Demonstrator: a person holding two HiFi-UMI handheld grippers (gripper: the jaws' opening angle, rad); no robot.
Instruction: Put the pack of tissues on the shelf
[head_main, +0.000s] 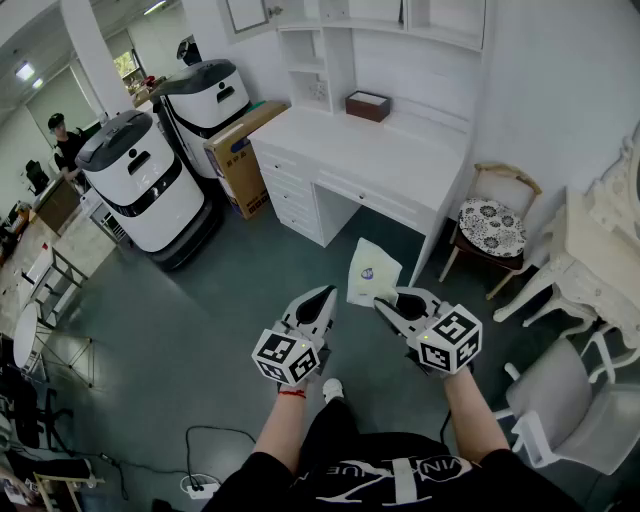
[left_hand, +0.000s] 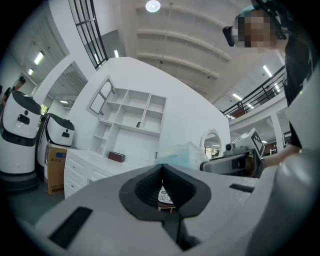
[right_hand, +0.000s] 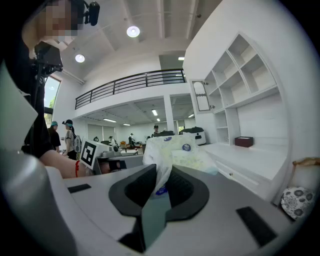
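- Pack of tissues, head view: carried in mid-air by right gripper, short of the table.
- Left gripper view: left gripper jaws closed together, empty.
- Right gripper view: jaws pinching the pack's wrapper; carrying step, next likely needs raising to the shelf.

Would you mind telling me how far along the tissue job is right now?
Done: the pack of tissues is picked up, pinched by the right gripper. In hand: it is held in the air, well short of the desk. Remaining: reaching the shelf and setting it down. The left gripper is shut, empty.
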